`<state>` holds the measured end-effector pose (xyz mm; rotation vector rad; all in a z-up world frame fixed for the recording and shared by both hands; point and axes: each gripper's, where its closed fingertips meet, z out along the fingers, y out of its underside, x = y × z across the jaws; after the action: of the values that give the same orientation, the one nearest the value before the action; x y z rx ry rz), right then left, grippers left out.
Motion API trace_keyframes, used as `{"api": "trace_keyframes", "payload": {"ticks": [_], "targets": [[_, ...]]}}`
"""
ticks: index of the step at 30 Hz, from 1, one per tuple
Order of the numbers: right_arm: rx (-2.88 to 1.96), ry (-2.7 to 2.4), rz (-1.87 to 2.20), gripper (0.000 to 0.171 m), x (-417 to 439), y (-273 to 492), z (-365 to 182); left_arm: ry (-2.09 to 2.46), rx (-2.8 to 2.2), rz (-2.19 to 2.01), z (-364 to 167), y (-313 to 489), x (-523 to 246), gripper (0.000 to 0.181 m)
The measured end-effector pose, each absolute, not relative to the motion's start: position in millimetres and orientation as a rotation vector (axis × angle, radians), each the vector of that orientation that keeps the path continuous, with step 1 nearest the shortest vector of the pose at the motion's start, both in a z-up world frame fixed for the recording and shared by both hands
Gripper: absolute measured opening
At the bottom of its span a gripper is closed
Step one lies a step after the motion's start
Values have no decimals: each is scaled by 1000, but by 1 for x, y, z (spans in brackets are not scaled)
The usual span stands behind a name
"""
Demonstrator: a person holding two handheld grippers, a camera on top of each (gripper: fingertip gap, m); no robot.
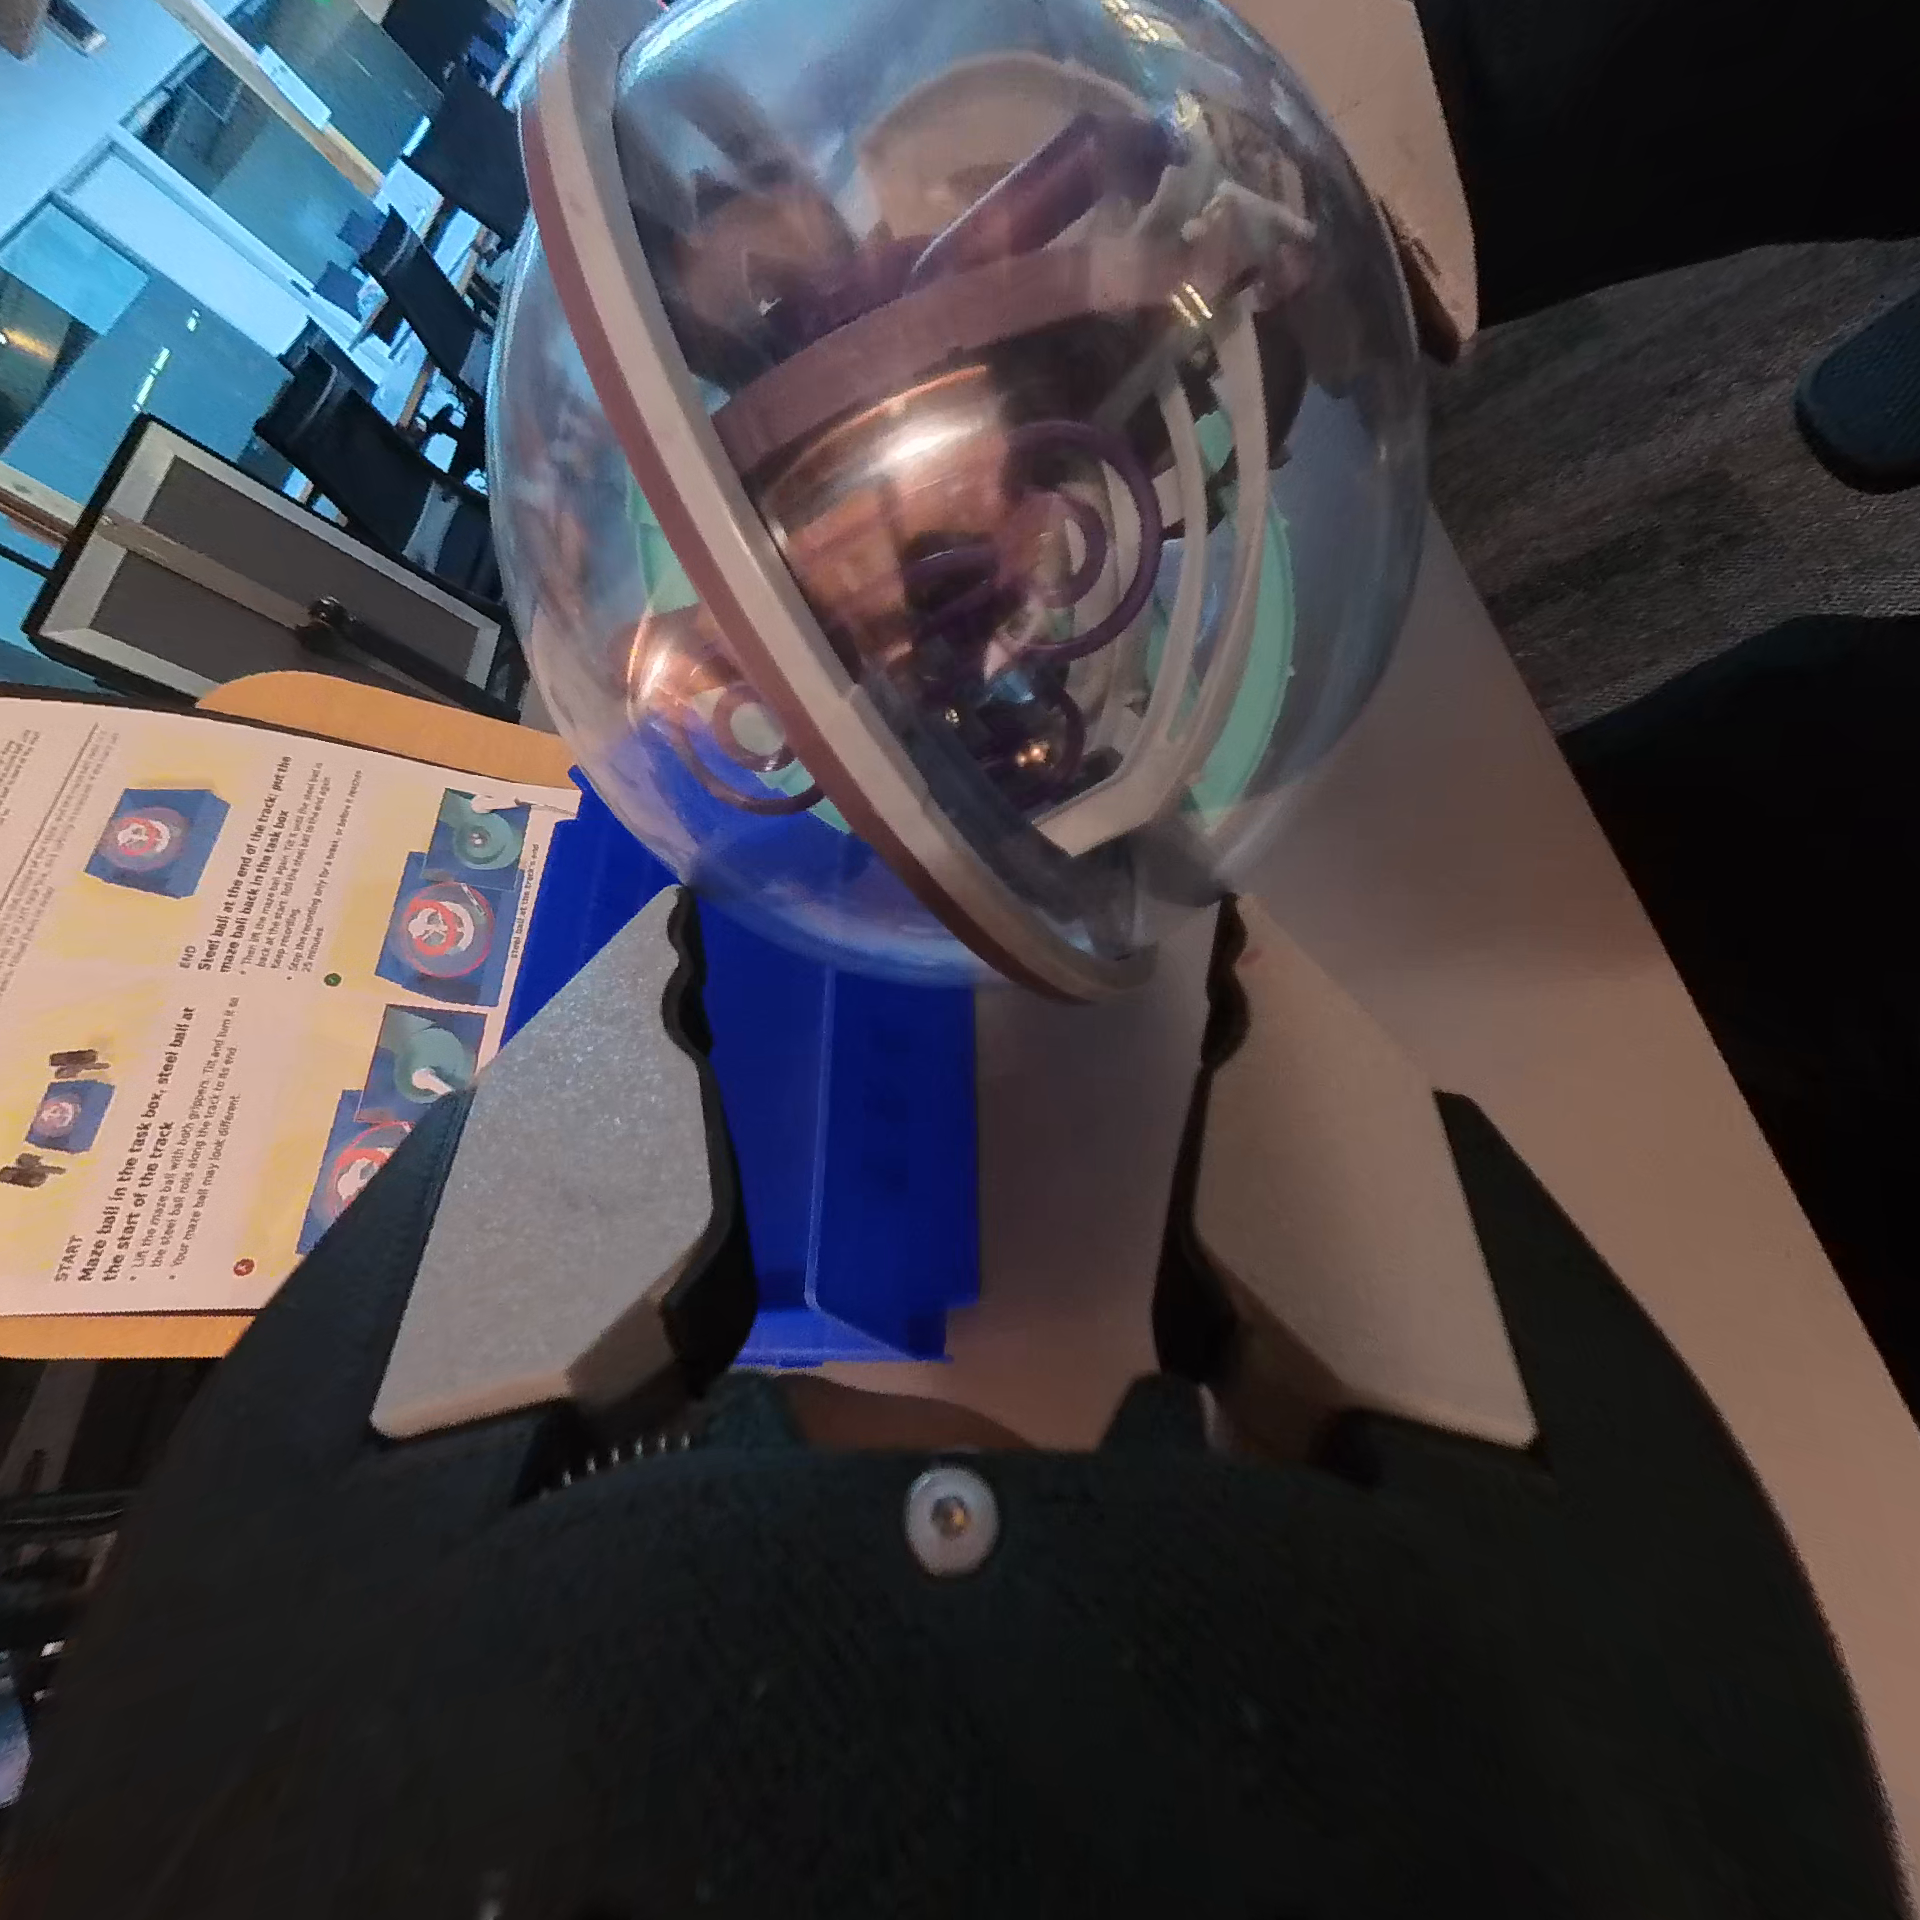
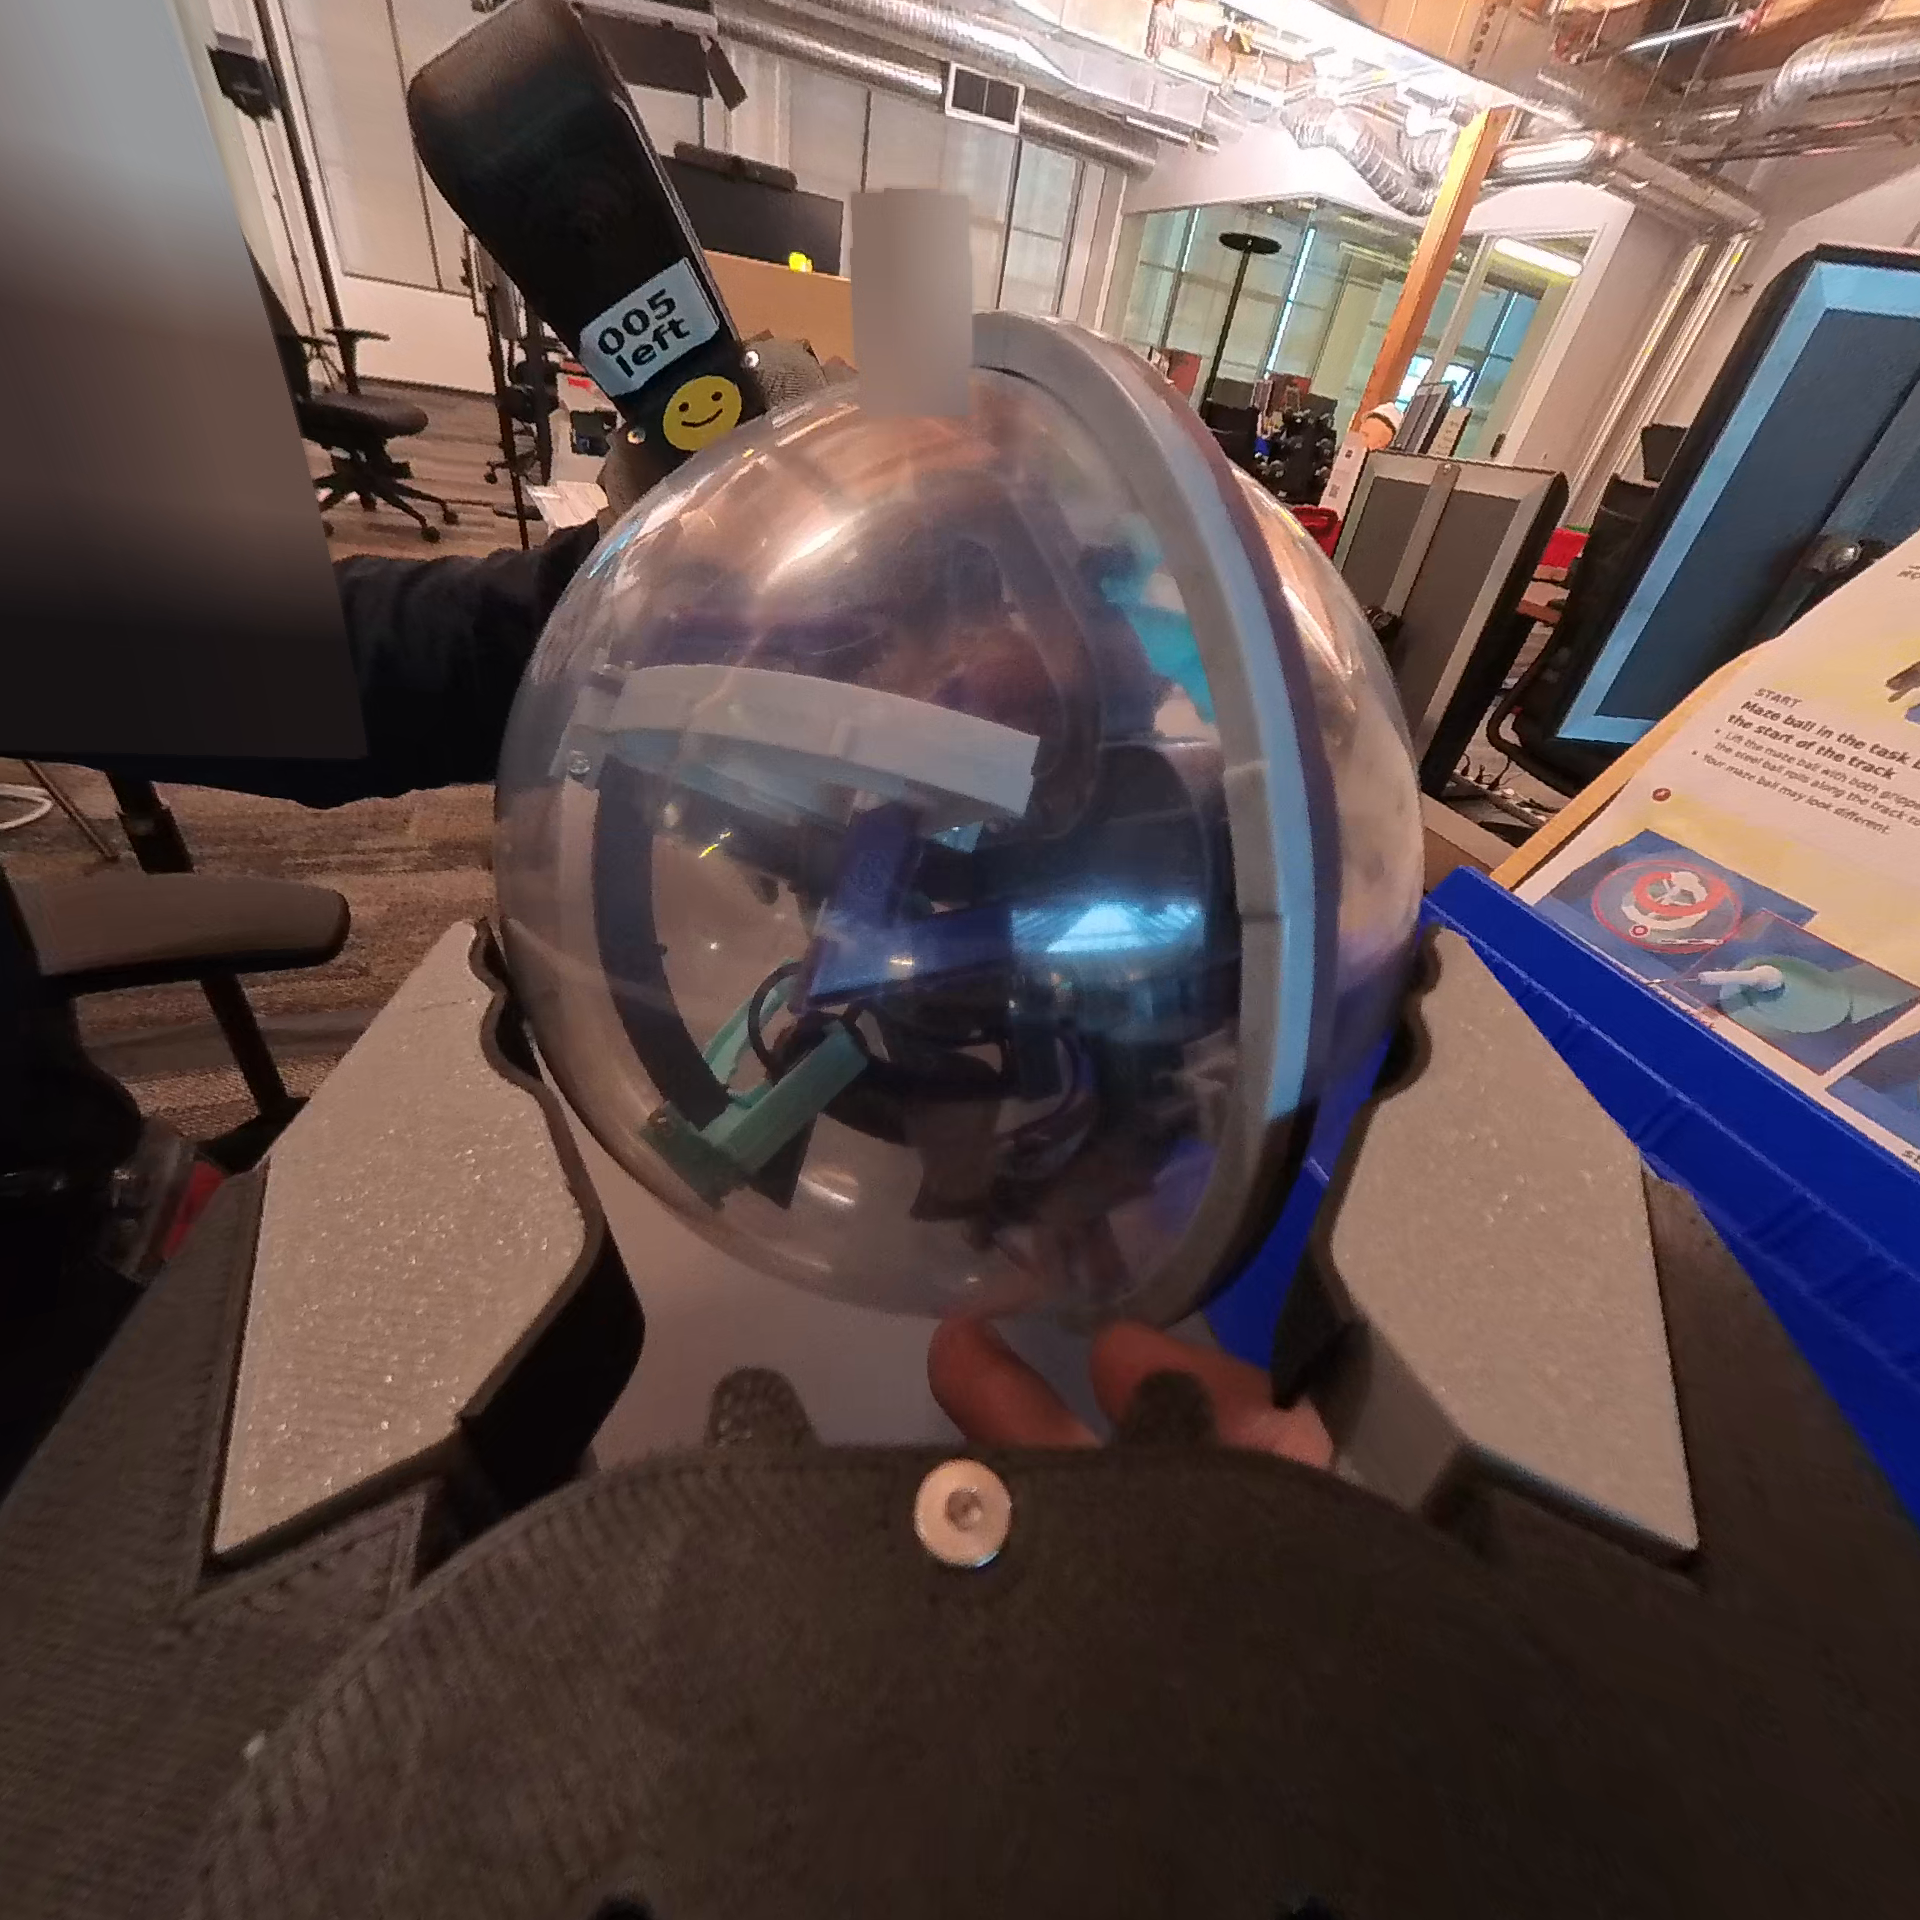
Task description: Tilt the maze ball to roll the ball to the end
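Note:
The maze ball [image 1: 935, 436] is a clear sphere with a grey equator ring and purple, white and teal tracks inside. It is held up between both grippers. My left gripper [image 1: 956, 935] is shut on its near cap, fingertips against the shell. My right gripper [image 2: 966, 987] is shut on the maze ball [image 2: 935, 831] across its widest part, jaws spread wide. The left gripper's black body [image 2: 582, 208] shows behind the ball in the right wrist view. A small shiny spot [image 1: 1027, 750] among the purple loops may be the steel ball; I cannot tell for sure.
A blue box [image 1: 862, 1143] stands on the white table [image 1: 1403, 1039] under the ball and shows in the right wrist view [image 2: 1662, 1091]. A printed instruction sheet [image 1: 208, 987] lies beside it. A person's fingers [image 2: 997, 1382] touch the ball's underside. A chair armrest [image 2: 177, 925] is at the left.

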<state>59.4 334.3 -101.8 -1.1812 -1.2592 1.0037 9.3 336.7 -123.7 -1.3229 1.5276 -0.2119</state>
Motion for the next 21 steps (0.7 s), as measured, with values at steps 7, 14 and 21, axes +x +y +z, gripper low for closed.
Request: {"api": "trace_keyframes", "payload": {"ticks": [7,14,21], "targets": [[-1198,-1268,995,157,60,335,-103,1520,-1327,-221,-126,337,10,96],[-1229,-1278,988,157,62,335,-106,1502,-1332,-251,-131,337,12,96],[-1285,-1285,999,157,63,333,-115,1483,-1373,-291,-144,335,14,96]]}}
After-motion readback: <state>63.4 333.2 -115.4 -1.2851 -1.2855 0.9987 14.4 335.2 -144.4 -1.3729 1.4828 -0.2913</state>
